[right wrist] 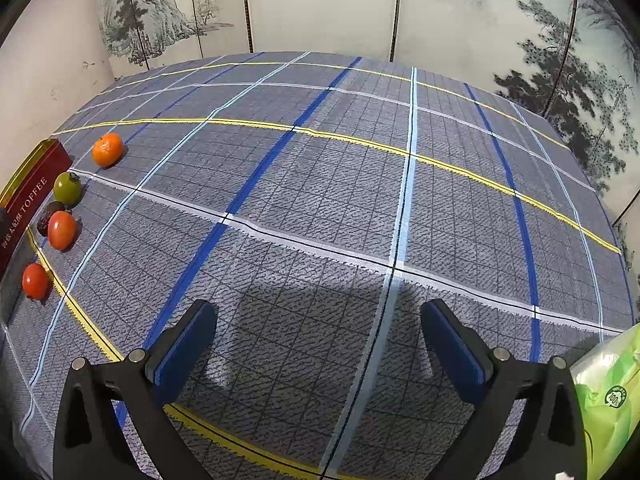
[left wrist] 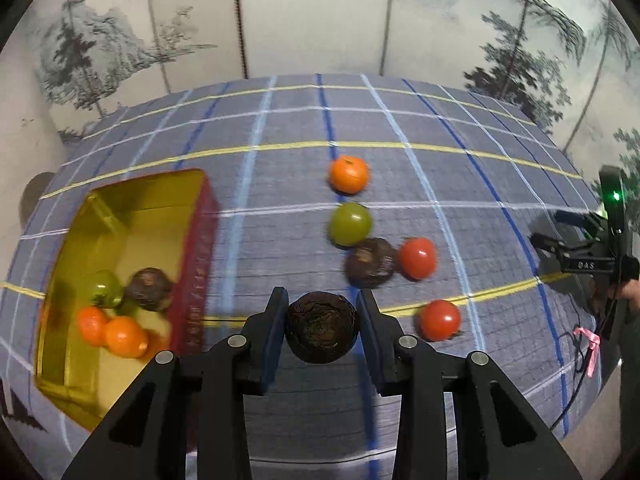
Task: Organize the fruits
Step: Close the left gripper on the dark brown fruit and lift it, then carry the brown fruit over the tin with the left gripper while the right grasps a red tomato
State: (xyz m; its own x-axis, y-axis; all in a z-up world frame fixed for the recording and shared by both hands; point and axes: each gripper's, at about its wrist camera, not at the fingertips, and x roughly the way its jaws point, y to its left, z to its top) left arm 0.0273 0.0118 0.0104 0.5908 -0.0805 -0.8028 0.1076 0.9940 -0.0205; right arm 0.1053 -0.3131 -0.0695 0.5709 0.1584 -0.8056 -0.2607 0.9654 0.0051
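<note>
My left gripper (left wrist: 322, 310) is shut on a dark brown round fruit (left wrist: 321, 328), held above the checked cloth. To its left lies a gold-lined red tin (left wrist: 202, 248) holding two oranges (left wrist: 116, 332), a green fruit (left wrist: 105, 288) and a brown fruit (left wrist: 149, 289). On the cloth beyond lie an orange (left wrist: 348, 174), a green fruit (left wrist: 350, 224), a brown fruit (left wrist: 370, 262) and two red tomatoes (left wrist: 417, 258). My right gripper (right wrist: 318, 332) stands open over bare cloth, with the same loose fruits, such as the orange (right wrist: 107, 149), and the tin (right wrist: 30, 196) at far left.
A painted folding screen (right wrist: 320, 4) stands behind the table. A green plastic bag (right wrist: 612, 392) lies at the lower right in the right wrist view. The other hand-held gripper (left wrist: 588, 256) shows at the right edge of the left wrist view, with a pink ribbon (left wrist: 590, 350) below it.
</note>
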